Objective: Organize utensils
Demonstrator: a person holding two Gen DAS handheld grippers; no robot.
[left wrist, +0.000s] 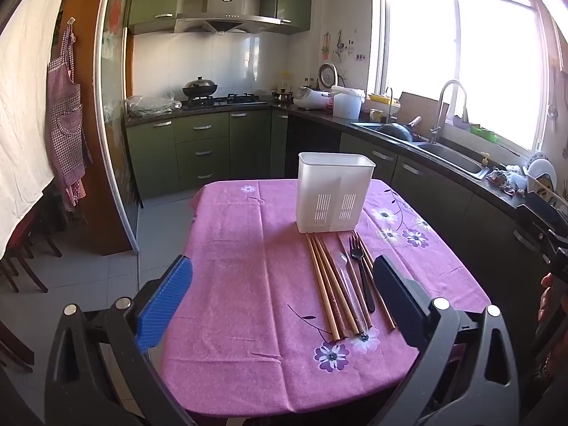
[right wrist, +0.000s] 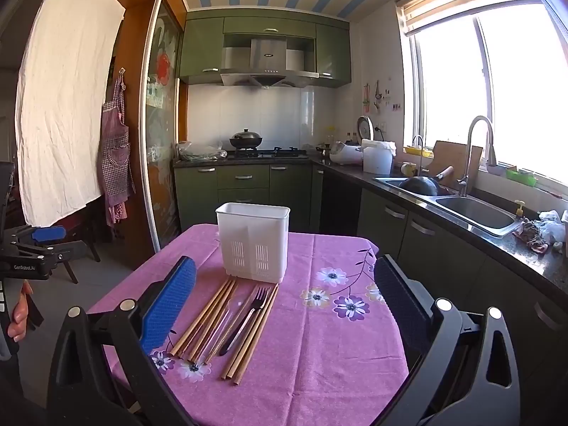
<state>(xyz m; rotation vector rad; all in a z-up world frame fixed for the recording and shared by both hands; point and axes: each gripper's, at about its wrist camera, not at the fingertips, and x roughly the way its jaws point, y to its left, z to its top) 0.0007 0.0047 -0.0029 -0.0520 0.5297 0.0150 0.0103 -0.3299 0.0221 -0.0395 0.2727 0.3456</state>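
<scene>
Nothing looks sorted yet, judging by how things lie. Nearest the lens in the left wrist view, the left gripper (left wrist: 282, 296) stands with its jaws spread wide across the lower frame, holding nothing. The right gripper (right wrist: 284, 301) is likewise spread wide and empty at the bottom of its own view.

Just beyond the fingers, on the pink floral tablecloth (left wrist: 241, 284), the utensils lie in one loose row at lower centre: wooden chopsticks (left wrist: 328, 284) side by side, a black-handled fork (left wrist: 360, 269) and what seems a clear-handled utensil (left wrist: 346, 277) among them, too faint to name.

Farther back, at the centre of the frame, the white utensil holder (left wrist: 333, 193) stands upright just behind the row's far ends; whether they touch it is unclear. No handle shows above its rim, so it appears empty.

Every piece seems left to move, with neither tool on anything.
</scene>
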